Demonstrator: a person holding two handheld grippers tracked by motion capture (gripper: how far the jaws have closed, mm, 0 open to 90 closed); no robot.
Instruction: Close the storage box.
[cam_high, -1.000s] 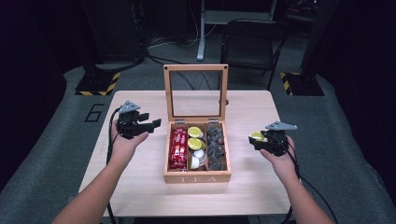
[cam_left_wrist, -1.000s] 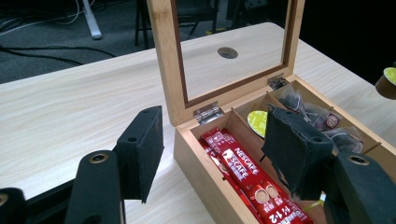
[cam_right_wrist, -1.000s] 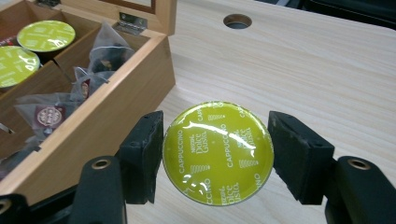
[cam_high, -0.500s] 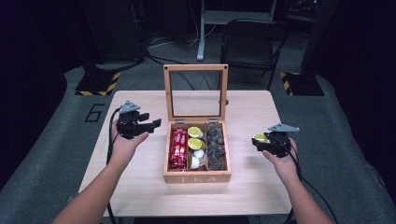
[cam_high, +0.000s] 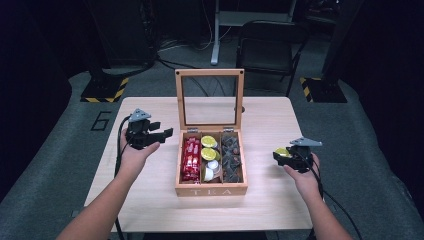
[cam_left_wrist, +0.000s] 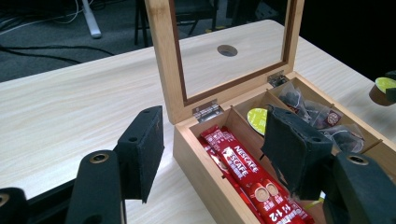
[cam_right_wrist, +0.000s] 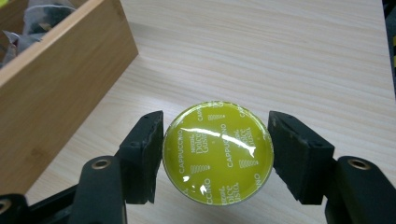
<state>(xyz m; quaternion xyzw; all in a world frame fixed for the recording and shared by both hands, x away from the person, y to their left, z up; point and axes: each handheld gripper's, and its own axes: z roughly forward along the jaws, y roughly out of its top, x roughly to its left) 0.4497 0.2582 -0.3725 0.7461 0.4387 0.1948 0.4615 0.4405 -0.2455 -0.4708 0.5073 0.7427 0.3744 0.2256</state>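
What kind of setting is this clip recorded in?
Probably a lab or studio set up for recording, not a home: dark curtained surroundings, stand bases with hazard-striped tape on grey carpet, and a lone wooden table holding a tea box.

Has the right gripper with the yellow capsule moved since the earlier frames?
Yes. The right gripper with its yellow capsule has dropped slightly towards the table, judged against the wooden tea box.

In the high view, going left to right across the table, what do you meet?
Left gripper → red coffee sticks → yellow-lidded capsules → dark tea bags → yellow capsule in the right gripper.
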